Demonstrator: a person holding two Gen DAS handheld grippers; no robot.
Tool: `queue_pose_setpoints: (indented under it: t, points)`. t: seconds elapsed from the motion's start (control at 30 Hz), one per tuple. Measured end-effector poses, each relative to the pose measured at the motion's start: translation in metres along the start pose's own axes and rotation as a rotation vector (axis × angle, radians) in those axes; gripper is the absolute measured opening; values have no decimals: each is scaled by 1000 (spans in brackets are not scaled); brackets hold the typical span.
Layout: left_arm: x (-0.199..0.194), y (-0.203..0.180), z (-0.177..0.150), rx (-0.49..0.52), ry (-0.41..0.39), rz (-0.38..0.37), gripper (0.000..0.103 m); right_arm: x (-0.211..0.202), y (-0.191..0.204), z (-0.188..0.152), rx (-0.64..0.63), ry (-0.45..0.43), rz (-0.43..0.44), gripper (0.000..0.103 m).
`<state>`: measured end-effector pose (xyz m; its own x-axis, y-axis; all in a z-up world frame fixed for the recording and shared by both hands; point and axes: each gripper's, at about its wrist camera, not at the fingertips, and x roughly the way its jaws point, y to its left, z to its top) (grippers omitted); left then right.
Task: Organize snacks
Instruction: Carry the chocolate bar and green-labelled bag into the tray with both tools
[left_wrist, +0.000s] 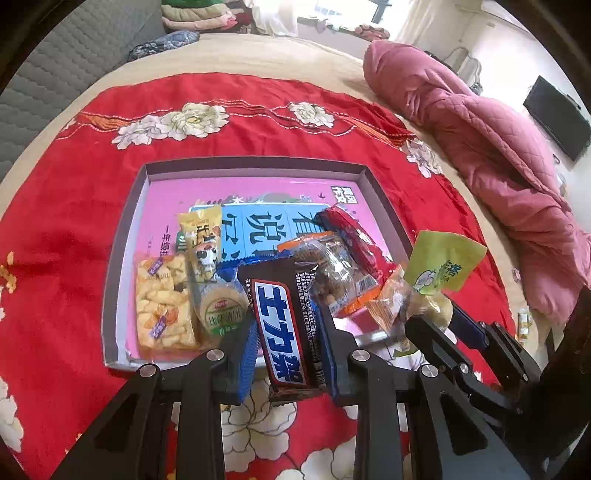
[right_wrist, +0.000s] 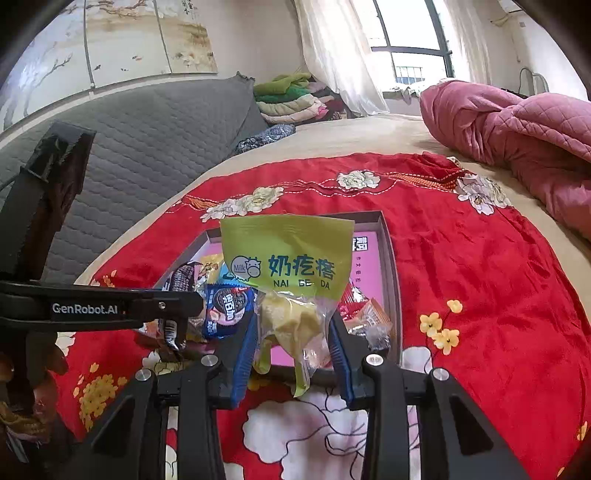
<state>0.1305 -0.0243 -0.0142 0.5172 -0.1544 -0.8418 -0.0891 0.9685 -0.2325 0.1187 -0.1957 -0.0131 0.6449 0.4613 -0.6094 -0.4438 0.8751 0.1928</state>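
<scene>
The left gripper (left_wrist: 286, 328) is clamped on a dark chocolate bar (left_wrist: 282, 325) — long axis pointing to 11 o'clock, over the tray's (left_wrist: 255, 168) near edge. The right gripper (right_wrist: 293, 332) pinches a green-topped milk-snack bag (right_wrist: 288, 258) — upright, header at 12 o'clock above the tray (right_wrist: 386, 236).

Beige bed (left_wrist: 288, 55), red floral cloth (left_wrist: 240, 140), pink quilt (left_wrist: 480, 147)

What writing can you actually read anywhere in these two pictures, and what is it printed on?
"GenRobot.AI": side of the left gripper.
"Milk", "奶疙瘩", "NAI GE DA" (partly creased): green snack bag held in the right gripper.
"士力架": dark chocolate bar in the left gripper.
Print on the tray floor and other packets: too blurred or hidden.
</scene>
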Motion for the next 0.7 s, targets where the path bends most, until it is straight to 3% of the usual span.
queue_pose_setpoints:
  t: [0.7]
  points:
    - [31,-5,10,3,22,5,31,42,-2,4,-3,47,-29,41]
